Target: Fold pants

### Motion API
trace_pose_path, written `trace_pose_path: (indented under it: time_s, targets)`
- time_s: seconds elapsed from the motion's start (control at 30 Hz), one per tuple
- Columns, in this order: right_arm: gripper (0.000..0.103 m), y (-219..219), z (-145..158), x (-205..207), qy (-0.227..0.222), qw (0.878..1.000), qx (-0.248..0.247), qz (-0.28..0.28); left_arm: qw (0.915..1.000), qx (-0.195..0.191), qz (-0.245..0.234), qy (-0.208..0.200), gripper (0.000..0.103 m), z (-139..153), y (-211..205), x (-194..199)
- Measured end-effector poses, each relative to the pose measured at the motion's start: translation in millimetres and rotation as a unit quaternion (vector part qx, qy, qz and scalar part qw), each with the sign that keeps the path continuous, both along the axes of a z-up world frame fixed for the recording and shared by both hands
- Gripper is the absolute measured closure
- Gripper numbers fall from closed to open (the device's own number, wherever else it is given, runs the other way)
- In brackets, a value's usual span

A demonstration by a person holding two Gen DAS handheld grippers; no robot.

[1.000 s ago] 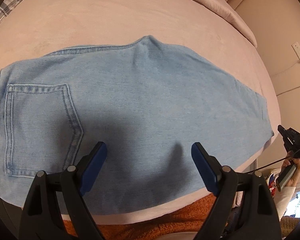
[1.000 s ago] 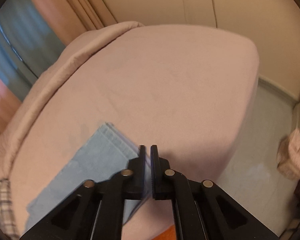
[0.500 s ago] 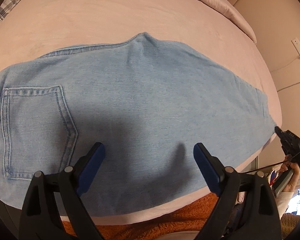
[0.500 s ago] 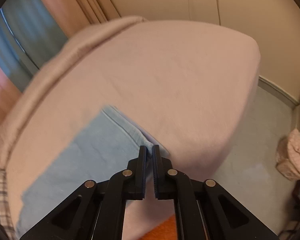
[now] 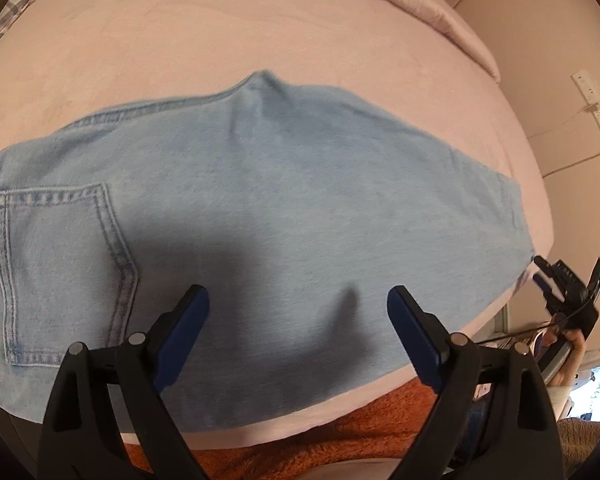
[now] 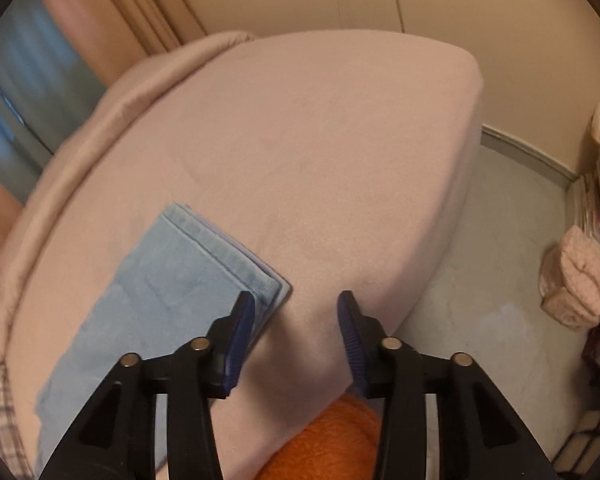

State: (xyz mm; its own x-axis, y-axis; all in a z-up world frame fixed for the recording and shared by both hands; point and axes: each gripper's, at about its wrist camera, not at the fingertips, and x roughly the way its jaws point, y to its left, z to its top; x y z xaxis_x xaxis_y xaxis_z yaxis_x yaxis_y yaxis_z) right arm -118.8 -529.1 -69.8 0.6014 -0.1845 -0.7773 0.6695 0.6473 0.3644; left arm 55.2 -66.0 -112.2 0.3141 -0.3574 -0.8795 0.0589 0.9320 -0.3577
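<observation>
The jeans (image 5: 284, 216) lie flat across the middle of the left view on the pink bed (image 5: 260, 32). The left claw (image 5: 298, 304) hangs released above them. The right claw (image 6: 296, 312), also released, sits low in its frame beside the hem (image 6: 224, 252).

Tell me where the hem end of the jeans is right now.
In the right wrist view the hem end of the jeans lies flat on the pink bed, just ahead and left of the open right hand-held gripper, near the bed's front edge.
</observation>
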Motion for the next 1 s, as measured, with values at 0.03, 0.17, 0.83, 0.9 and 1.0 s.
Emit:
trace_pose_path:
  time_s: [0.03,0.17,0.83,0.9,1.0]
  targets:
    - [0.060,0,-2,-3,-0.018,0.999,0.025,0.008,1.0000,-0.005,0.000,-0.004,0.009,1,-2,0]
    - [0.060,-2,-32,8,-0.056,0.990,0.120,0.045,0.9998,-0.014,-0.017,-0.003,0.007,3,-10,3]
    - [0.088,62,84,38,-0.174,0.971,0.023,0.165,0.9976,0.004,0.047,-0.050,0.009,23,33,-18]
    - [0.088,92,107,39,-0.194,0.959,0.000,0.205,0.9969,0.003,0.061,-0.050,0.009,24,41,-19]
    - [0.088,146,129,46,-0.206,0.937,-0.026,0.280,0.9954,0.004,0.080,-0.053,0.009,28,53,-20]
